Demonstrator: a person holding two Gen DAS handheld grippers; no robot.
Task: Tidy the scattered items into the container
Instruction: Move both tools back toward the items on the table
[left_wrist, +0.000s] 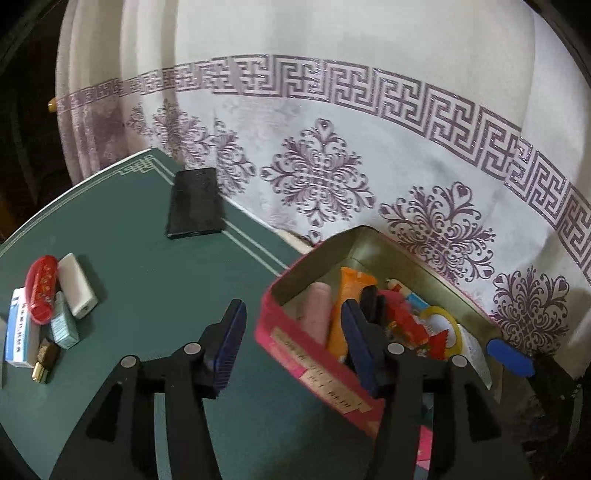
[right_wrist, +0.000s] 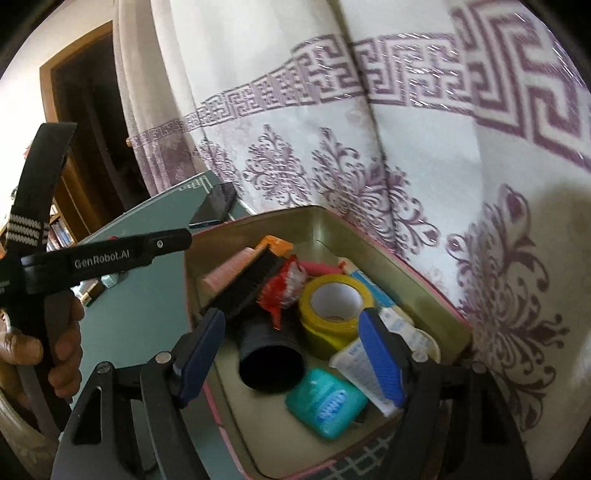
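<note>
A pink tin box (left_wrist: 306, 354) stands at the table's right side, holding several items: an orange packet (left_wrist: 347, 295), a pink bar (left_wrist: 318, 306), yellow tape (right_wrist: 332, 306), a black tube (right_wrist: 271, 363), a teal floss case (right_wrist: 327, 402). My left gripper (left_wrist: 295, 339) is open and empty, its jaws astride the box's near-left wall. My right gripper (right_wrist: 295, 354) is open and empty, just above the box's contents. Loose items lie at the table's left: a red case (left_wrist: 42, 288), a white lighter (left_wrist: 77, 286), a blue-white box (left_wrist: 20, 332), a small teal box (left_wrist: 64, 325), a gold-brown lipstick (left_wrist: 44, 360).
A black phone (left_wrist: 195, 203) lies at the far edge of the green table (left_wrist: 147, 266). A white curtain with purple patterns (left_wrist: 332, 147) hangs right behind the table and box. The left gripper's body and the hand holding it (right_wrist: 62, 332) show left of the box.
</note>
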